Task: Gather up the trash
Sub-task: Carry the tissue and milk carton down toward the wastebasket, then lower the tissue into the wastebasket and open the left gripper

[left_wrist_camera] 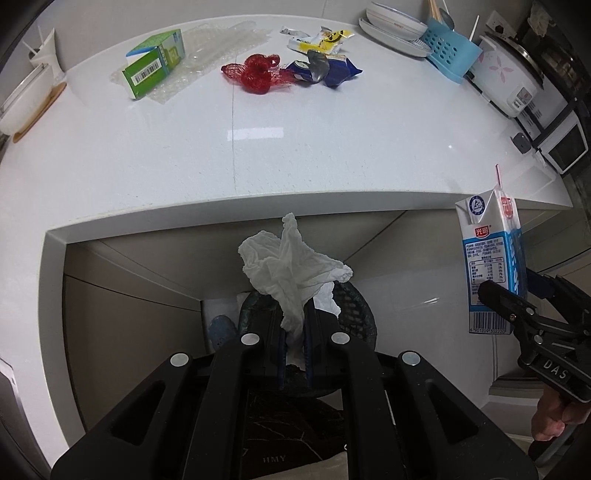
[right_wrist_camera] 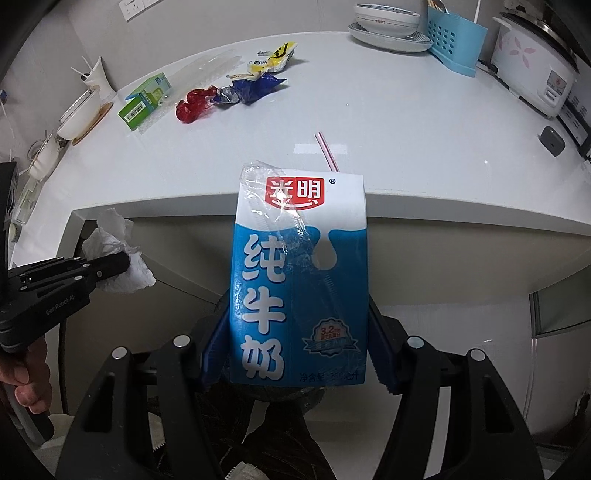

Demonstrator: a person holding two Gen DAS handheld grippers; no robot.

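Observation:
My left gripper (left_wrist_camera: 294,314) is shut on a crumpled white tissue (left_wrist_camera: 291,266) and holds it off the counter's front edge, above a dark mesh trash bin (left_wrist_camera: 356,310) on the floor. My right gripper (right_wrist_camera: 295,332) is shut on a blue and white milk carton (right_wrist_camera: 299,280) with a pink straw (right_wrist_camera: 327,151), held upright in front of the counter; the carton also shows in the left wrist view (left_wrist_camera: 491,266). On the white counter (left_wrist_camera: 295,147) lie a green box (left_wrist_camera: 153,64), clear bubble wrap (left_wrist_camera: 218,44), red netting (left_wrist_camera: 256,72), a blue wrapper (left_wrist_camera: 328,68) and yellow wrappers (left_wrist_camera: 321,40).
White bowls and plates (left_wrist_camera: 395,26), a blue utensil holder (left_wrist_camera: 450,48) and a white rice cooker (left_wrist_camera: 506,77) stand at the back right. A white bowl on a wooden coaster (left_wrist_camera: 27,98) sits at the left edge. Cabinet fronts (left_wrist_camera: 129,332) run below the counter.

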